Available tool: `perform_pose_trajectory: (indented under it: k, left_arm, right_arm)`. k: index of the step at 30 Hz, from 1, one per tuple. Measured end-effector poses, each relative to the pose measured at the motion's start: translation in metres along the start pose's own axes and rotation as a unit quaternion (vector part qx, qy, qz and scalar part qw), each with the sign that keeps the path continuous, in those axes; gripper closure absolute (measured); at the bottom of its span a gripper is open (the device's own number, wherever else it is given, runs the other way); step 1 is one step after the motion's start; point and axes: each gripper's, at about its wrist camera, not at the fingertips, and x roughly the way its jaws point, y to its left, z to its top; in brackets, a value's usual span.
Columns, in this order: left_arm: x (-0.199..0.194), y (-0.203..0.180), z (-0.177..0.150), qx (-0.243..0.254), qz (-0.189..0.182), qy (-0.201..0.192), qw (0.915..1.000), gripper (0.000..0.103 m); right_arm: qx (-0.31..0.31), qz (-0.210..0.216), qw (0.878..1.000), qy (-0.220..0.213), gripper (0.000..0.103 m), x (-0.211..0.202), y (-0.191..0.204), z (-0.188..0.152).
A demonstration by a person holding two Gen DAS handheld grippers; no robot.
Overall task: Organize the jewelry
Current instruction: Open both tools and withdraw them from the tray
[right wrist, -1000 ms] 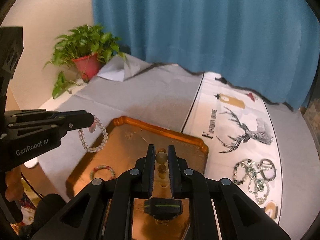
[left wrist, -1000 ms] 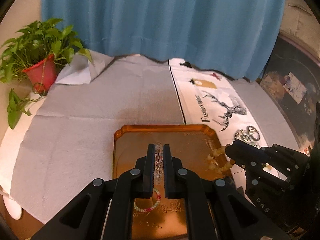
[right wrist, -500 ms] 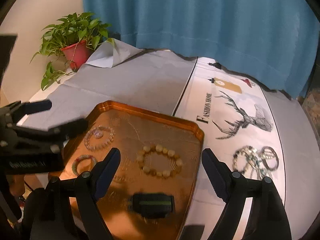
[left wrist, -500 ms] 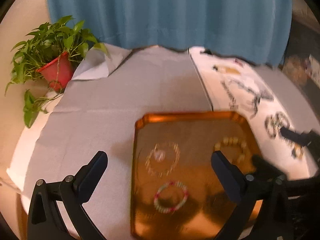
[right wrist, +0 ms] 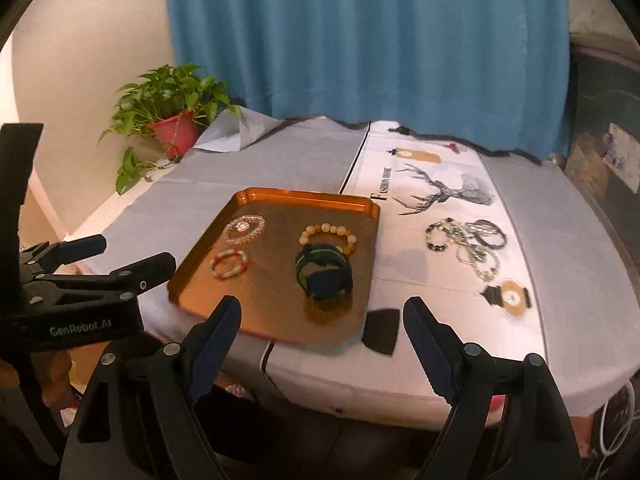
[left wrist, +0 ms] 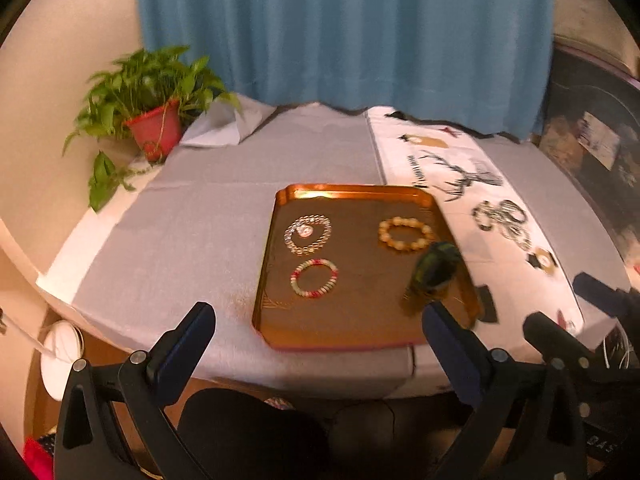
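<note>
An orange tray (right wrist: 372,216) (left wrist: 280,200) lies on the grey tablecloth. On it lie a clear bead bracelet (right wrist: 244,229) (left wrist: 308,234), a pink and green bracelet (right wrist: 228,264) (left wrist: 314,278), a tan bead bracelet (right wrist: 329,236) (left wrist: 405,233) and a dark green-striped band (right wrist: 324,271) (left wrist: 434,270). A pile of loose jewelry (right wrist: 468,242) (left wrist: 502,220) lies on the white deer cloth to the right. My left gripper (left wrist: 318,336) and right gripper (right wrist: 322,324) are both open, empty and pulled back at the table's near edge.
A potted plant (right wrist: 172,112) (left wrist: 152,92) stands at the back left. A blue curtain (right wrist: 360,40) hangs behind the table. A gold and black watch (right wrist: 510,296) lies near the front right. A black patch (right wrist: 382,330) lies beside the tray.
Both grippers opened and let go of the clear bracelet and the tan bracelet onto the tray, then pulled back toward the near edge of the table.
</note>
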Motion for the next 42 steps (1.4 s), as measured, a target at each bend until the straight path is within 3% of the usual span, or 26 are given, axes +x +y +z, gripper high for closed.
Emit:
perform_pose_trajectory:
  k: [7, 17, 42]
  left_arm:
    - [-0.048, -0.012, -0.014, 0.011, -0.001, -0.028, 0.9996, 0.000]
    - [-0.079, -0.019, -0.023, 0.016, 0.005, -0.049, 0.9987, 0.000]
    - [-0.084, -0.021, -0.026, 0.020, 0.009, -0.053, 0.9984, 0.000]
  right_arm:
    - [-0.002, -0.011, 1.000, -0.024, 0.019, -0.044, 0.000, -0.016]
    - [-0.005, -0.008, 0.999, -0.044, 0.019, -0.078, 0.004, -0.027]
    - [0.002, -0.010, 0.999, -0.040, 0.019, -0.083, 0.007, -0.035]
